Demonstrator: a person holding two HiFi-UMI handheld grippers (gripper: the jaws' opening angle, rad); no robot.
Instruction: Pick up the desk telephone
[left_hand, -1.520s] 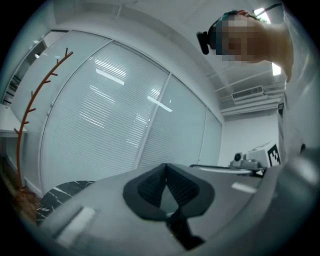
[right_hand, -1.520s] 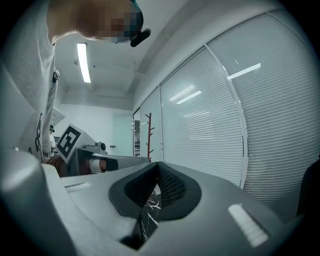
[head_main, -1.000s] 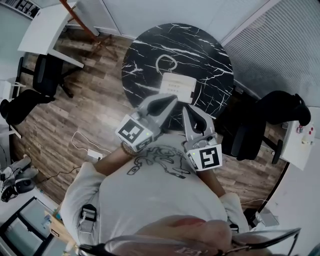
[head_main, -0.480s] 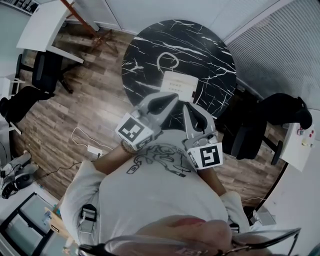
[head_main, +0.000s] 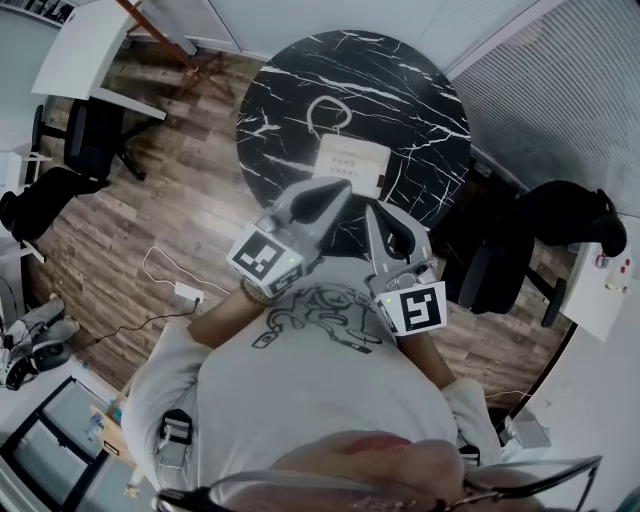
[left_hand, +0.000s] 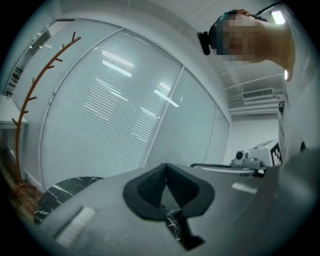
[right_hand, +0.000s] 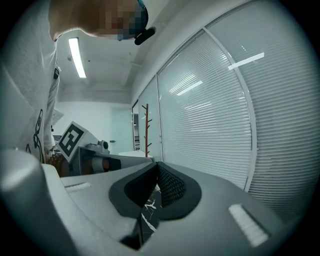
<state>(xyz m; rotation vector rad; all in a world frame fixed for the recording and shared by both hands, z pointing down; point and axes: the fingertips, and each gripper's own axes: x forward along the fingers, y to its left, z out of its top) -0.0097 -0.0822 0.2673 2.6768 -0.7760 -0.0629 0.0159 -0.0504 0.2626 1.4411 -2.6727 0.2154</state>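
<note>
A white desk telephone (head_main: 350, 161) with a coiled cord sits on the round black marble table (head_main: 290, 90), near its front half. My left gripper (head_main: 337, 186) is shut and empty, its tip over the table's near edge just short of the phone. My right gripper (head_main: 372, 212) is shut too, a little nearer to me and right of the left one. In the left gripper view the closed jaws (left_hand: 165, 171) point level at window blinds, with a slice of marble table (left_hand: 55, 192) low left. The right gripper view shows closed jaws (right_hand: 157, 170) with marble below them.
Black office chairs stand at the right (head_main: 540, 235) and at the left (head_main: 75, 150). A white desk (head_main: 85, 55) and a brown coat stand (head_main: 185, 55) are at the far left. A power strip and cable (head_main: 185, 292) lie on the wood floor. Blinds (head_main: 560, 90) line the right wall.
Both grippers have crept slightly forward toward the phone and sunk a little. Their jaws have stayed shut and the phone has not moved.
</note>
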